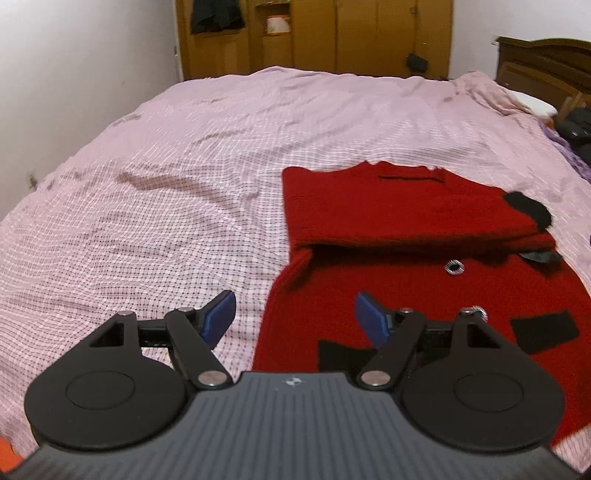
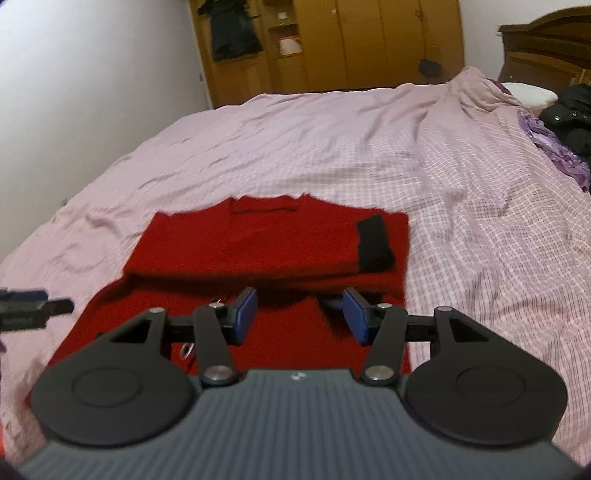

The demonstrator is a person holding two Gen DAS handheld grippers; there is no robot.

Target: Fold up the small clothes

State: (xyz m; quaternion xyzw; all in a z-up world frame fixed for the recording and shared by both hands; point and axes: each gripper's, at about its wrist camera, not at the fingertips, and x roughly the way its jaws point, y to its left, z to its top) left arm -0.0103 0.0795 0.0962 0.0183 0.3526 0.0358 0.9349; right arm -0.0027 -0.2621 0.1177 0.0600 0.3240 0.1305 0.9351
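Note:
A red knit sweater (image 1: 406, 206) with black cuffs and patches lies flat on the pink checked bedsheet (image 1: 166, 166), its sleeves folded across the chest. In the left wrist view my left gripper (image 1: 295, 314) hovers open over the sweater's left edge, nothing between its blue pads. In the right wrist view the sweater (image 2: 258, 240) lies straight ahead, a black cuff (image 2: 373, 243) resting on its right side. My right gripper (image 2: 300, 315) hangs open above the lower half, empty. The left gripper's tip (image 2: 29, 304) shows at the left edge.
The bedsheet (image 2: 480, 221) spreads wide around the garment. A wooden wardrobe (image 1: 351, 33) stands beyond the bed's far end. At the right are a dark headboard (image 1: 546, 62), dark clothing (image 2: 569, 114) and a purple cloth (image 2: 554, 147). A white wall (image 1: 74, 74) runs along the left.

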